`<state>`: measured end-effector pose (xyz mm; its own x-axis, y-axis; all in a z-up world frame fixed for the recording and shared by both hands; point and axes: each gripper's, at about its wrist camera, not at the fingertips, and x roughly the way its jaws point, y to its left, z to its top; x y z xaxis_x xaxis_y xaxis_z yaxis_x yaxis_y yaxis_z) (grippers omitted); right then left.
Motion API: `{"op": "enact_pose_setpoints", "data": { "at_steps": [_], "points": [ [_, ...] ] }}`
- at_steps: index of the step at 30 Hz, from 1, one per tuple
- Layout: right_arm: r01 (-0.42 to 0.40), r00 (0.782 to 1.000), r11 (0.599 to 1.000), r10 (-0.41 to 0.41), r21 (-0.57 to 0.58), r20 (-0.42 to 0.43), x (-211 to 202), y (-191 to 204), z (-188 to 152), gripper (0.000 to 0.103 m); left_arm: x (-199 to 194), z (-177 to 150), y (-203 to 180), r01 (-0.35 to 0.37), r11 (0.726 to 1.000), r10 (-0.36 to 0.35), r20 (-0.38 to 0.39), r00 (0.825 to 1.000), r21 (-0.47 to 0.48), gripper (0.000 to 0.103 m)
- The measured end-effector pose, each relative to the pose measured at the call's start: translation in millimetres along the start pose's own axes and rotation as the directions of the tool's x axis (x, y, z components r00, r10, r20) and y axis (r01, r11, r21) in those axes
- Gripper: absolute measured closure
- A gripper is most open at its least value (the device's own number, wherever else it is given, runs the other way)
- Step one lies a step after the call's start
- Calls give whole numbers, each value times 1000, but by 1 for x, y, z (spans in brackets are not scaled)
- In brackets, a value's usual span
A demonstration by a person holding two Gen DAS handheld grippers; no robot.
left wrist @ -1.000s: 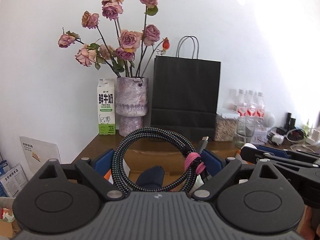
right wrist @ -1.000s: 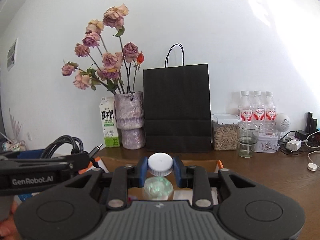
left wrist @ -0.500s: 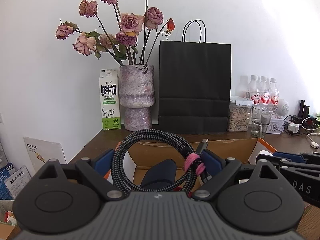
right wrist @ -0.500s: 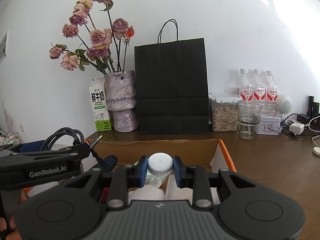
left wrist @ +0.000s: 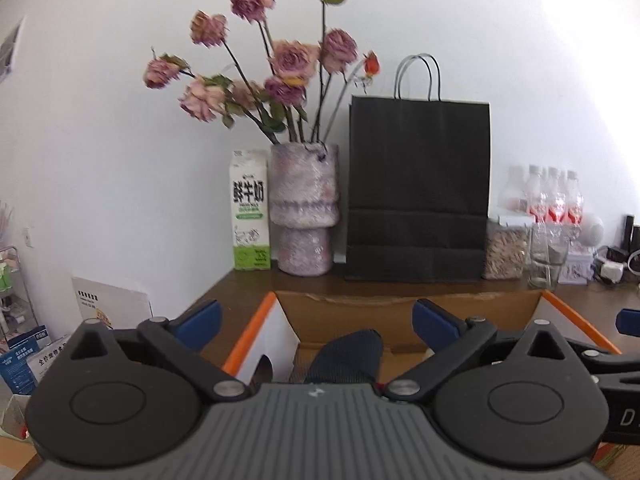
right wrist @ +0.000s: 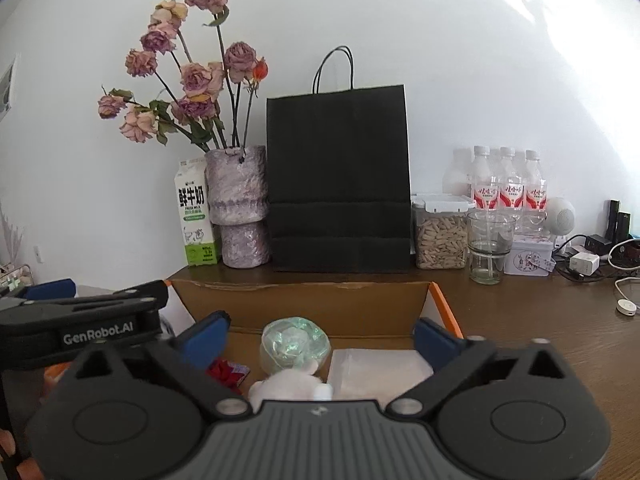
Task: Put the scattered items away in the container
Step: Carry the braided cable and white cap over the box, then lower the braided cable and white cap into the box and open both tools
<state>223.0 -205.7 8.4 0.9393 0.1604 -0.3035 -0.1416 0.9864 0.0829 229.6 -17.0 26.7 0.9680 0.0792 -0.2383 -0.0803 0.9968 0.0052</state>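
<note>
The cardboard box (right wrist: 304,308) sits open on the wooden table (right wrist: 540,320) just below us, already holding a rolled dark cloth (left wrist: 348,354), a greenish glossy roll (right wrist: 294,344), a pale fluffy thing (right wrist: 288,386), a white flat packet (right wrist: 376,368) and a small red item (right wrist: 224,372). Our left gripper (left wrist: 316,320) hangs over the box with its fingers spread wide and nothing between them – our right gripper (right wrist: 320,334) likewise, wide apart and empty. We judge this the release step, both loads dropped inside. Next we need to lift clear of the box walls and look for whatever remains outside – no loose items show in these views
</note>
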Motion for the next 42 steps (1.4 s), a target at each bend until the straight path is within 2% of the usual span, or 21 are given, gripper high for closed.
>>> {"op": "enact_pose_setpoints", "data": {
  "at_steps": [6,19,42],
  "points": [
    [12,1000,1000,-12,-13,13,-4,3,1,0,0,1,6,-18,1000,18,-14,1000,-23,0],
    [18,1000,1000,-18,-22,18,-7,6,-2,0,1,-2,5,-9,1000,9,-28,1000,-16,0],
    [20,999,999,-19,-28,35,-20,2,-19,0,-11,-27,17,-25,1000,24,-48,999,-13,0]
  ]
}}
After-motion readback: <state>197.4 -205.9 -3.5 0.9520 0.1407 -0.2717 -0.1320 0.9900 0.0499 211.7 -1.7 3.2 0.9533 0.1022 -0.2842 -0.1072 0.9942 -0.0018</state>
